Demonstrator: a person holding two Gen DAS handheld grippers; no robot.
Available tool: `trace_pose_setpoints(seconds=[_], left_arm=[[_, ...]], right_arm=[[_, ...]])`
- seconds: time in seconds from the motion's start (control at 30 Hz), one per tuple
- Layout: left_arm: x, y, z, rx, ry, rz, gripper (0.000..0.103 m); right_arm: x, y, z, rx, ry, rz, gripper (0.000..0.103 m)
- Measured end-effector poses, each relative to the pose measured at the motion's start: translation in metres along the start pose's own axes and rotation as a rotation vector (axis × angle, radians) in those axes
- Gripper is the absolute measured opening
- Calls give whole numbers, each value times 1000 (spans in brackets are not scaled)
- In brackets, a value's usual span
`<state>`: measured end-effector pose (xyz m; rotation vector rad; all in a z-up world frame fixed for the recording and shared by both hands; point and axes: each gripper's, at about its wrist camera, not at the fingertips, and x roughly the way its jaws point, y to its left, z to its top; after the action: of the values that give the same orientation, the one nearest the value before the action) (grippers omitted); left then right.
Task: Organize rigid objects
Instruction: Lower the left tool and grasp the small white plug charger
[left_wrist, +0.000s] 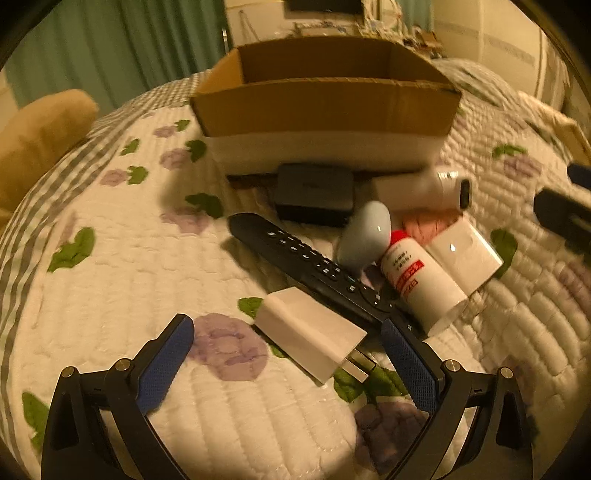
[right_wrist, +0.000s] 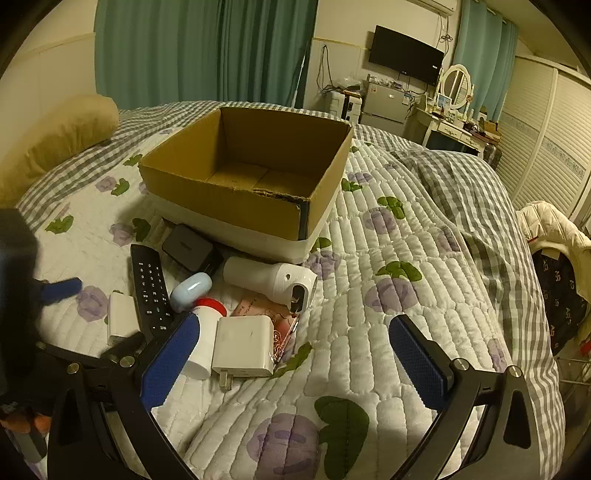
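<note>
Left gripper (left_wrist: 286, 354): jaws spread wide, holding nothing, low over the quilted bed (left_wrist: 110, 266). A small white charger (left_wrist: 312, 338) lies between its fingers, prongs toward the gripper; whether either pad touches it I cannot tell. Just past the charger, a black remote (left_wrist: 306, 260) runs diagonally away to the left, its near end by the right finger. Beyond that finger: a white bottle with red cap and label (left_wrist: 421, 282), a pale blue egg-shaped case (left_wrist: 364, 240), a white block adapter (left_wrist: 467, 254). Farther ahead, a dark grey box (left_wrist: 314, 194) and a white handheld device (left_wrist: 424, 190) lie just in front of the open cardboard box (left_wrist: 325, 107).

Right gripper (right_wrist: 295, 360): jaws also wide apart, nothing held. The block adapter (right_wrist: 243, 345) lies just inside its left finger, the bottle (right_wrist: 205, 332) partly behind that finger. A pink item (right_wrist: 258, 308) lies under the pile. The handheld device (right_wrist: 271, 282) lies ahead, the cardboard box (right_wrist: 236, 201) beyond it, nothing visible inside. The left gripper shows blurred at far left (right_wrist: 61, 290).
</note>
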<state>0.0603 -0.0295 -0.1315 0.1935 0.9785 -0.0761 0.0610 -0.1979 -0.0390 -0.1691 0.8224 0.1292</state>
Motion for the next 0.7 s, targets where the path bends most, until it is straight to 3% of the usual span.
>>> trace_pose_setpoints(seconds=[0.23, 0.4, 0.43, 0.5, 0.57, 0.6, 0.7], left_arm=[[1, -8, -1, 69, 31, -59, 101], [10, -5, 7, 49, 49, -96, 98], [10, -5, 9, 49, 45, -100, 85], [13, -5, 11, 45, 59, -142, 69], [10, -2, 10, 25, 50, -151, 59], [6, 1, 9, 10, 36, -139, 45], [-6, 14, 10, -62, 13, -173, 38]], right_arm=[[2, 2, 0, -9, 15, 0, 103], [6, 4, 0, -15, 32, -9, 103], [6, 4, 0, -18, 38, -18, 103], [6, 6, 1, -27, 42, -23, 103], [6, 6, 0, -33, 43, -18, 103], [6, 6, 0, -35, 44, -16, 103], [7, 8, 1, -45, 57, -5, 103]])
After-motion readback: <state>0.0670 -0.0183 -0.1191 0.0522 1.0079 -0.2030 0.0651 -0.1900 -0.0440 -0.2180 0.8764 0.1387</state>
